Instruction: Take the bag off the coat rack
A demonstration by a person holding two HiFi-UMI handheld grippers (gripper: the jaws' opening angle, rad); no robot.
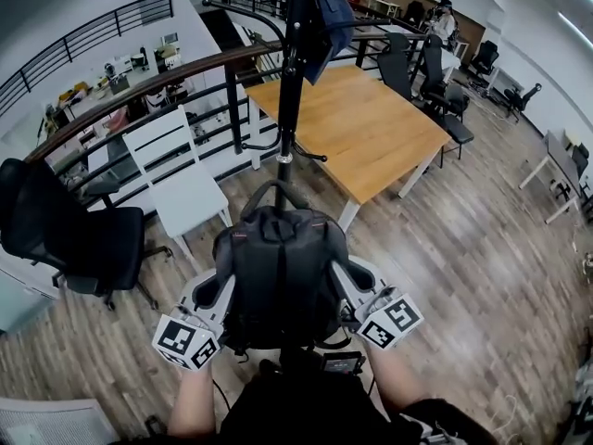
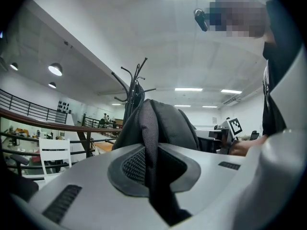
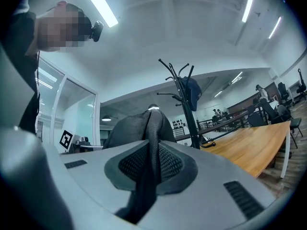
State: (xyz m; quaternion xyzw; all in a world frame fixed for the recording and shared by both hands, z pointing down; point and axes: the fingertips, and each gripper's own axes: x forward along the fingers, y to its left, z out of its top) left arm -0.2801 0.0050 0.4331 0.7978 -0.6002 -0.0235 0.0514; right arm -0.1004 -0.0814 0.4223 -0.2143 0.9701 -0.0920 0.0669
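Observation:
A black backpack [image 1: 278, 276] hangs between my two grippers, close to my body and clear of the coat rack [image 1: 288, 82]. My left gripper [image 1: 220, 292] is shut on the strap on the bag's left side. My right gripper [image 1: 352, 287] is shut on the right strap. In the left gripper view the left gripper [image 2: 151, 171] pinches a black strap, with the backpack [image 2: 165, 123] bulging behind it and the coat rack [image 2: 132, 87] further off. In the right gripper view the right gripper [image 3: 151, 169] clamps a mesh strap of the backpack [image 3: 134, 128]. A blue bag [image 1: 329, 17] still hangs on the rack.
A wooden table [image 1: 366, 128] stands behind the rack to the right. A white chair [image 1: 181, 179] and a black office chair [image 1: 65, 230] stand at the left, along a railing [image 1: 139, 86]. Black chairs [image 1: 435, 82] and a person [image 1: 443, 21] are at the table's far side.

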